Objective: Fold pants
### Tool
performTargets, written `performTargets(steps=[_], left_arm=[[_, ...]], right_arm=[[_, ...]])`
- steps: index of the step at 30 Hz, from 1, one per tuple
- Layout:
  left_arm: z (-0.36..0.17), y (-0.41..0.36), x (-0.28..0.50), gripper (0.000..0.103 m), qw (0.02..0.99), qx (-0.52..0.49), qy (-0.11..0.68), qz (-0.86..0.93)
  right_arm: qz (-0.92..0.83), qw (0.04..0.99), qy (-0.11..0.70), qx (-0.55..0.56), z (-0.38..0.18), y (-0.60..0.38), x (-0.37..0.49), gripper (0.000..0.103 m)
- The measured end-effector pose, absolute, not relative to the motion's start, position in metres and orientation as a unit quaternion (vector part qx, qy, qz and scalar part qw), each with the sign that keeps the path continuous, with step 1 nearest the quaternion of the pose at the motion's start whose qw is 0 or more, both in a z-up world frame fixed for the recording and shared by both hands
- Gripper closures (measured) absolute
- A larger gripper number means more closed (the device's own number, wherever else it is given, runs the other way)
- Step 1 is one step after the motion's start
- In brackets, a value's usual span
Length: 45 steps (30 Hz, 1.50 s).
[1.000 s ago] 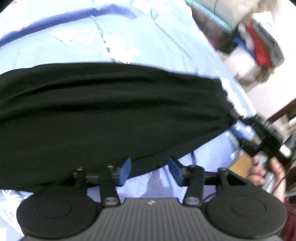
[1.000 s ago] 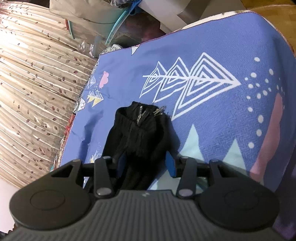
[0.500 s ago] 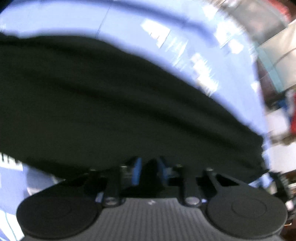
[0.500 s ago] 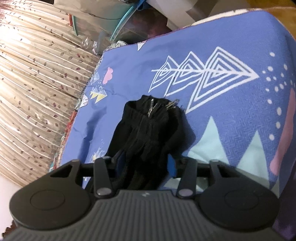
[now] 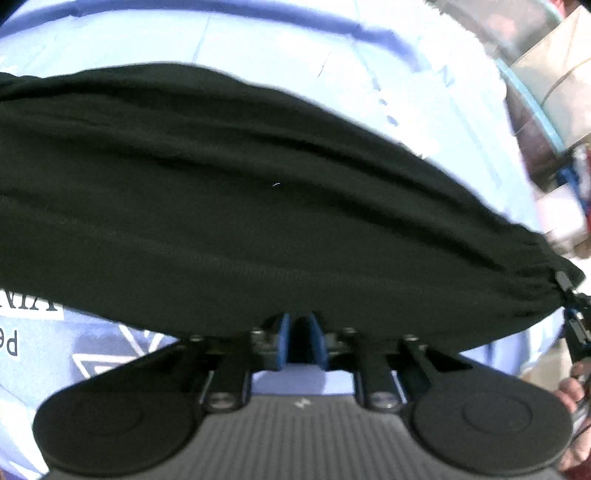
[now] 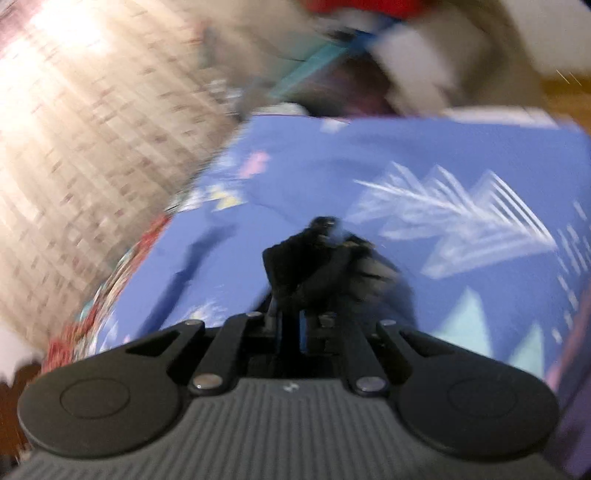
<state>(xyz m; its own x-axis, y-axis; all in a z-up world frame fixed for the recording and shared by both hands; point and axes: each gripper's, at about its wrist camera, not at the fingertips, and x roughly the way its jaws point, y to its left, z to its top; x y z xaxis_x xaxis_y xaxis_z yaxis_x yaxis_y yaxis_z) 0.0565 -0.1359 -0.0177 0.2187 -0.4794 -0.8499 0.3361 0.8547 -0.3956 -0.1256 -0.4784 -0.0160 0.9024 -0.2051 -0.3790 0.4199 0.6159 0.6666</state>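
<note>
The black pants [image 5: 240,206] stretch wide across the left wrist view, over a light blue patterned sheet [image 5: 258,44]. My left gripper [image 5: 298,332] is shut on their near edge, its blue pads pinching the cloth. In the blurred right wrist view my right gripper [image 6: 295,325] is shut on a bunched end of the black pants [image 6: 325,269], held above the blue sheet [image 6: 461,155] with white triangle prints. The other gripper and a hand [image 5: 576,369] show at the far right of the left wrist view, at the pants' gathered end.
A beige patterned curtain [image 6: 92,129] hangs at the left of the bed. Boxes, a teal-edged bin and red clothing [image 6: 351,14] crowd beyond the sheet's far edge. A white box [image 5: 554,74] stands at the upper right in the left wrist view.
Both grippers have closed on the pants from open. The right gripper is moving fast with the bunched end, blurring its view. The left view has shifted over the pants.
</note>
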Motion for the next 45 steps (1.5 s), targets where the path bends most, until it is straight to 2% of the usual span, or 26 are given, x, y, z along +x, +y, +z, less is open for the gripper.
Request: performTargets(steps=[4, 8, 13, 16, 19, 21, 22, 23, 28, 31, 33, 36, 37, 41, 45], left_arm=[[-0.002, -0.131, 0.055, 0.079, 0.786, -0.073, 0.546, -0.282], [0.001, -0.13, 0.053, 0.074, 0.787, -0.08, 0.541, -0.284], [-0.004, -0.112, 0.06, 0.074, 0.781, -0.095, 0.555, -0.271], [-0.008, -0.101, 0.063, 0.074, 0.777, -0.104, 0.562, -0.265], [-0.009, -0.099, 0.064, 0.074, 0.777, -0.101, 0.56, -0.267], [-0.008, -0.099, 0.067, 0.072, 0.777, -0.099, 0.558, -0.272], [-0.007, -0.101, 0.069, 0.069, 0.777, -0.1, 0.557, -0.274], [-0.006, -0.102, 0.072, 0.066, 0.777, -0.1, 0.556, -0.278], [-0.003, -0.121, 0.081, 0.06, 0.77, -0.107, 0.55, -0.306], [-0.006, -0.132, 0.076, 0.059, 0.765, -0.098, 0.55, -0.321], [-0.011, -0.134, 0.071, 0.059, 0.762, -0.085, 0.554, -0.324], [-0.015, -0.123, 0.066, 0.059, 0.766, -0.084, 0.554, -0.316], [-0.015, -0.115, 0.066, 0.059, 0.767, -0.09, 0.554, -0.311], [-0.011, -0.07, 0.067, 0.059, 0.78, -0.123, 0.542, -0.287], [-0.005, -0.014, 0.063, 0.056, 0.798, -0.155, 0.521, -0.26]], right_arm=[[-0.102, 0.933, 0.153, 0.309, 0.01, -0.438, -0.097, 0.092], [-0.03, 0.952, 0.184, 0.244, 0.013, -0.39, -0.063, 0.093], [0.062, 0.949, 0.238, 0.198, 0.0, -0.328, -0.023, 0.092], [0.08, 0.934, 0.301, 0.177, -0.021, -0.296, 0.003, 0.092], [0.083, 0.923, 0.337, 0.163, -0.041, -0.283, 0.014, 0.086], [0.103, 0.923, 0.331, 0.166, -0.037, -0.285, 0.012, 0.063], [0.129, 0.918, 0.33, 0.177, -0.033, -0.288, 0.01, 0.04], [0.145, 0.916, 0.325, 0.186, -0.028, -0.291, 0.005, 0.035], [0.107, 0.938, 0.261, 0.2, -0.004, -0.315, -0.032, 0.038], [0.042, 0.946, 0.23, 0.224, 0.0, -0.342, -0.049, 0.05], [-0.001, 0.941, 0.242, 0.234, -0.009, -0.36, -0.049, 0.052], [-0.057, 0.911, 0.315, 0.261, -0.041, -0.383, -0.03, 0.06], [-0.058, 0.912, 0.307, 0.266, -0.046, -0.385, -0.03, 0.063], [-0.082, 0.92, 0.306, 0.229, -0.027, -0.367, -0.027, 0.061], [-0.094, 0.941, 0.248, 0.21, -0.013, -0.345, -0.041, 0.061]])
